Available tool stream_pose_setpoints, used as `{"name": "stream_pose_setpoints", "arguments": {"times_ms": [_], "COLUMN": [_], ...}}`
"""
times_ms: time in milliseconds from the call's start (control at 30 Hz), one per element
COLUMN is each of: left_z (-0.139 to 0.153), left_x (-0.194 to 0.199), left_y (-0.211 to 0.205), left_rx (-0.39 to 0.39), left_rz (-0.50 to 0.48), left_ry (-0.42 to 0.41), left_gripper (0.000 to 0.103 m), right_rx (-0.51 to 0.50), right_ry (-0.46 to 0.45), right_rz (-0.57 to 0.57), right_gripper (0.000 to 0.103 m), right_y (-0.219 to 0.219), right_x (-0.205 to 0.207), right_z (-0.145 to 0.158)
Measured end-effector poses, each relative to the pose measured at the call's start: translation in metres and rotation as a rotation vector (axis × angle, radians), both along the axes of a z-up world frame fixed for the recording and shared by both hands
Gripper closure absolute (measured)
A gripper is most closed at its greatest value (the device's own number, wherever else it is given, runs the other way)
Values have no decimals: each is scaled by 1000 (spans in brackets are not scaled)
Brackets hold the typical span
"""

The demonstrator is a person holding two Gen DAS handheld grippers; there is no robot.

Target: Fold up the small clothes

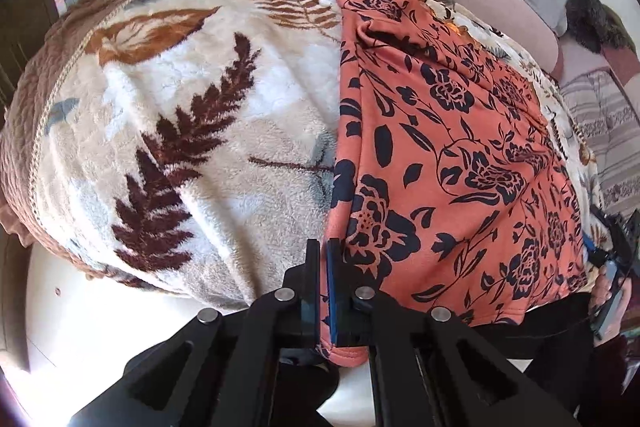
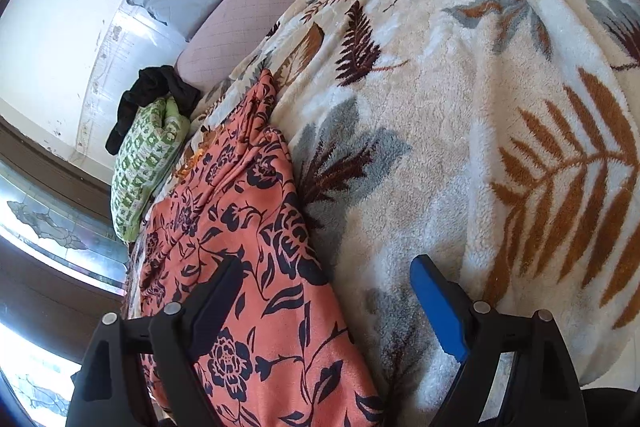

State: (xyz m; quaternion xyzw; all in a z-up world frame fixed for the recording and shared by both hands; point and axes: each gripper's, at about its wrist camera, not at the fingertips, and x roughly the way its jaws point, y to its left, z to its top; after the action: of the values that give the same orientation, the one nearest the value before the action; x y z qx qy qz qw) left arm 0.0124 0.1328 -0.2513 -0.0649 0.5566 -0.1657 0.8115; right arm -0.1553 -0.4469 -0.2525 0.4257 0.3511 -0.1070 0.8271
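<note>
Pinched at its near corner by the left gripper [image 1: 324, 267], whose jaws press together on the fabric, an orange floral garment [image 1: 452, 163] lies spread on a leaf-print blanket [image 1: 192, 115]. Right gripper [image 2: 328, 303] hovers spread wide above the garment's edge, holding nothing.

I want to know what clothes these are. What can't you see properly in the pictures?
- Orange flowered cloth: left wrist view, its near corner disappears into the shut left gripper; right wrist view, the bottom edge cuts it off. What garment it is stays unclear.
- Black garment: right wrist view, small, crumpled, partly behind the green patterned cloth.
- Blanket: the open right gripper hides part of it.
</note>
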Motion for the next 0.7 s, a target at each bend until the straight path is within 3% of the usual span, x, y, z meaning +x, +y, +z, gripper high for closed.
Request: {"name": "stream_pose_setpoints", "arguments": {"times_ms": [67, 133, 200, 300, 400, 500, 567, 600, 633, 667, 700], "left_z": [-4, -3, -1, -8, -20, -31, -34, -34, -34, -34, -32], "left_x": [2, 2, 1, 0, -1, -6, -11, -12, -13, -13, -14], "left_y": [4, 6, 5, -3, -13, -22, -28, -29, -32, -33, -34], "left_rx": [-37, -25, -21, -4, 53, 62, 71, 77, 88, 90, 74], "left_rz": [19, 35, 23, -22, -43, -81, -104, -107, -109, -115, -130], "left_ry": [40, 36, 22, 66, 99, 136, 119, 105, 98, 93, 89], "left_gripper": [80, 44, 39, 37, 37, 37, 40, 60, 73, 77, 90], "right_rx": [-11, -15, -44, -76, -78, -98, -119, -138, -158, -181, -201], "right_ry": [18, 41, 81, 151, 219, 297, 343, 362, 380, 400, 416], "right_rz": [29, 73, 128, 214, 256, 286, 302, 305, 302, 294, 285], "right_gripper": [15, 15, 15, 16, 16, 18, 30, 33, 46, 59, 66], "right_y": [4, 10, 18, 30, 39, 49, 58, 62, 64, 67, 68], "right_x": [1, 1, 1, -3, -6, -6, -5, -5, -4, -4, -4], "right_z": [0, 0, 1, 0, -3, -6, -7, -8, -8, -9, -9]}}
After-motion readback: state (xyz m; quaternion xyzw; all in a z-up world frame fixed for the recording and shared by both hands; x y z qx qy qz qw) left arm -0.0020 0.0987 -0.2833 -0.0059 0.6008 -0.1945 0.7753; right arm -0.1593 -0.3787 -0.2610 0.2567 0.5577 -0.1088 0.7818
